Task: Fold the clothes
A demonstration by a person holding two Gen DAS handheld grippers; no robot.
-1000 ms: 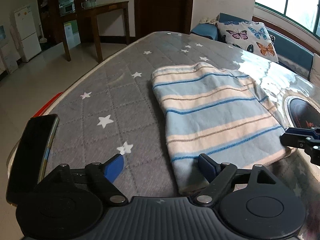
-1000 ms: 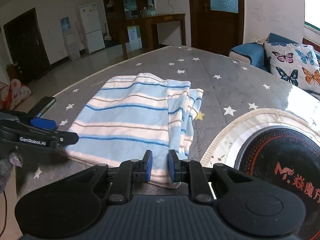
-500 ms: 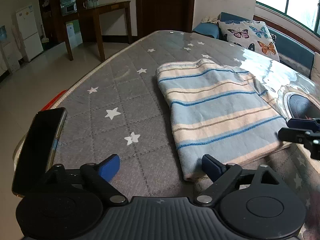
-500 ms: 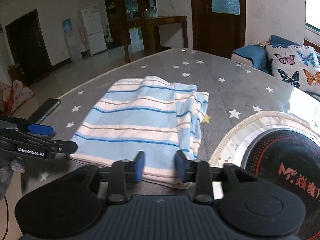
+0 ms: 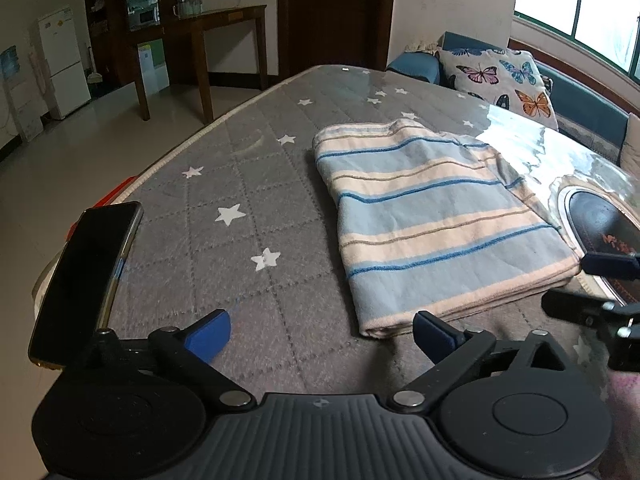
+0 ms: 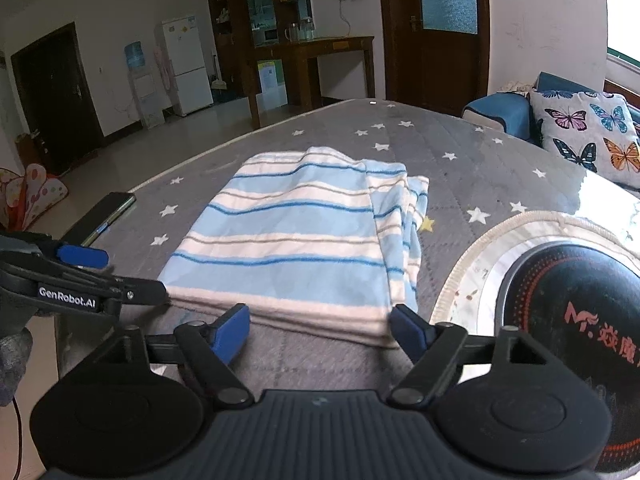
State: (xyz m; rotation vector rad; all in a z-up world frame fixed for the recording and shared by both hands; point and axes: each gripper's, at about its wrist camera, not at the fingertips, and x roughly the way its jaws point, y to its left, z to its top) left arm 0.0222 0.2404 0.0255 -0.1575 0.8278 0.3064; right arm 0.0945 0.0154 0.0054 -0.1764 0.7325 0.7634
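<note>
The folded blue-and-cream striped cloth (image 5: 436, 216) is lying flat on the grey star-patterned quilted surface (image 5: 240, 184), just ahead of both tongs. The left gripper (image 5: 322, 330) is hovering with its blue-tipped fingers spread wide, gripping nothing. The right gripper (image 6: 322, 326) is gaping wide too, empty, its tips just short of the cloth's near hem. A black smartphone (image 5: 84, 272) is sitting left of the left gripper.

Pale tiled floor (image 5: 80, 148) at 10 o'clock; dark wooden door (image 5: 332, 16) at 12; white refrigerator (image 6: 188, 66) beyond; daylit green-framed window (image 5: 580, 4) at 2.
</note>
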